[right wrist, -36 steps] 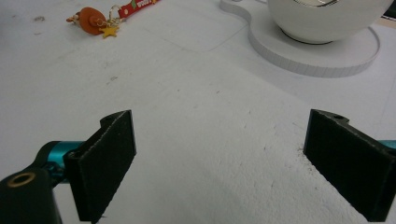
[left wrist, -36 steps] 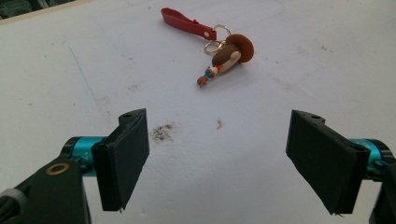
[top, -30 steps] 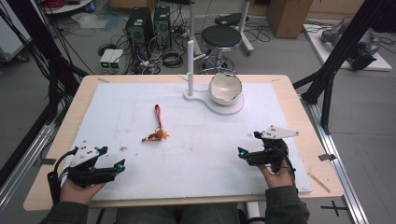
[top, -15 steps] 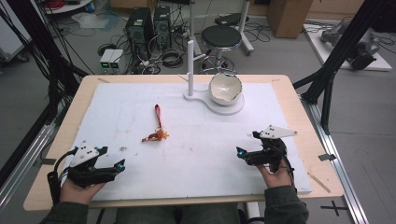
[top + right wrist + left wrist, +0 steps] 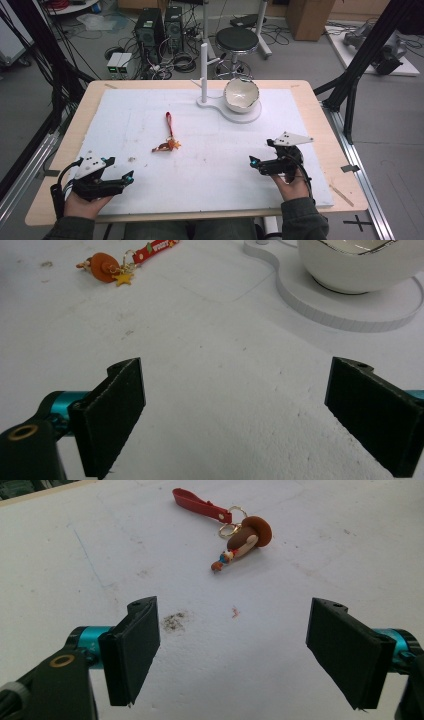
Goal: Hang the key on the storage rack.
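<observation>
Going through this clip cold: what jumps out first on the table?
The keychain, with its red strap and brown mushroom charm, lies alone near the middle of the white mat. Behind it, at the far edge, a white bowl sits on a white stand with an upright post. The left gripper and right gripper rest open near the front corners, holding nothing.

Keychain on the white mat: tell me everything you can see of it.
The keychain lies flat on the white mat, left of middle, touched by neither gripper. It has a red strap with a rivet, gold-coloured rings, a brown mushroom charm with a paler stem, a small yellow star and a tiny multicoloured figure. The strap points toward the far edge. The charm looks like smooth plastic or resin.
</observation>
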Demonstrator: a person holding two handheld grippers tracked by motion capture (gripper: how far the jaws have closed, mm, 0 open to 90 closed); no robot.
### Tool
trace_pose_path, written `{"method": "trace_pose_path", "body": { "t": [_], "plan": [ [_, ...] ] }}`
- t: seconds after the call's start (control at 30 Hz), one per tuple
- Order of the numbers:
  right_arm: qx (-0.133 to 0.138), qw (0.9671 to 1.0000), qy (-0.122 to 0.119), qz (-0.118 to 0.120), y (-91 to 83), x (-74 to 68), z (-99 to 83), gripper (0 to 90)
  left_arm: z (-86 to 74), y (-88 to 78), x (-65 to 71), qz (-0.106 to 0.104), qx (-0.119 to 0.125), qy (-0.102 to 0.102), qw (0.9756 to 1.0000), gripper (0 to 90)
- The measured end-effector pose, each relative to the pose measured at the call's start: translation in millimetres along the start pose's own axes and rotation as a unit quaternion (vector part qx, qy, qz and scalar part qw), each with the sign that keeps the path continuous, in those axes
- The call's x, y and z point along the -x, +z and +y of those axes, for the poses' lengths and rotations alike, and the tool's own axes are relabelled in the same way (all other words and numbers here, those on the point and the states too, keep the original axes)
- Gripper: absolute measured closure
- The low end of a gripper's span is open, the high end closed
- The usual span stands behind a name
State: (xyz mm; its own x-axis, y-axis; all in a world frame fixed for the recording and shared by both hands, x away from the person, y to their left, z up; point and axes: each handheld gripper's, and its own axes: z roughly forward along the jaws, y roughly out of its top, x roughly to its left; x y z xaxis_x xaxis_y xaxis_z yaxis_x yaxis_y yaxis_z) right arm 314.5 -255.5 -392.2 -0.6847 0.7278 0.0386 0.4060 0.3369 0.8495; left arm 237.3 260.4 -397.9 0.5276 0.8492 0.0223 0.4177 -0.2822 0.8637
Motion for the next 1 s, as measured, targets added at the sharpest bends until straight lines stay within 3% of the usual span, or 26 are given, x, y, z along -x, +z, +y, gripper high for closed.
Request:
{"method": "trace_pose_path", "body": {
  "t": [0.23, 1.0],
  "plan": [
    [-0.006, 0.9998, -0.012, 0.012, 6.8, -6.0, 15.0, 8.4, 0.1, 0.1, -0.2, -0.001, -0.001, 0.001, 1.0000, 21.9],
    [-0.011, 0.9988, -0.015, 0.046, 25.6, -19.9, 51.1, 8.4, -0.1, -0.4, -0.2, -0.002, 0.000, 0.001, 1.0000, 21.9]
  ]
}}
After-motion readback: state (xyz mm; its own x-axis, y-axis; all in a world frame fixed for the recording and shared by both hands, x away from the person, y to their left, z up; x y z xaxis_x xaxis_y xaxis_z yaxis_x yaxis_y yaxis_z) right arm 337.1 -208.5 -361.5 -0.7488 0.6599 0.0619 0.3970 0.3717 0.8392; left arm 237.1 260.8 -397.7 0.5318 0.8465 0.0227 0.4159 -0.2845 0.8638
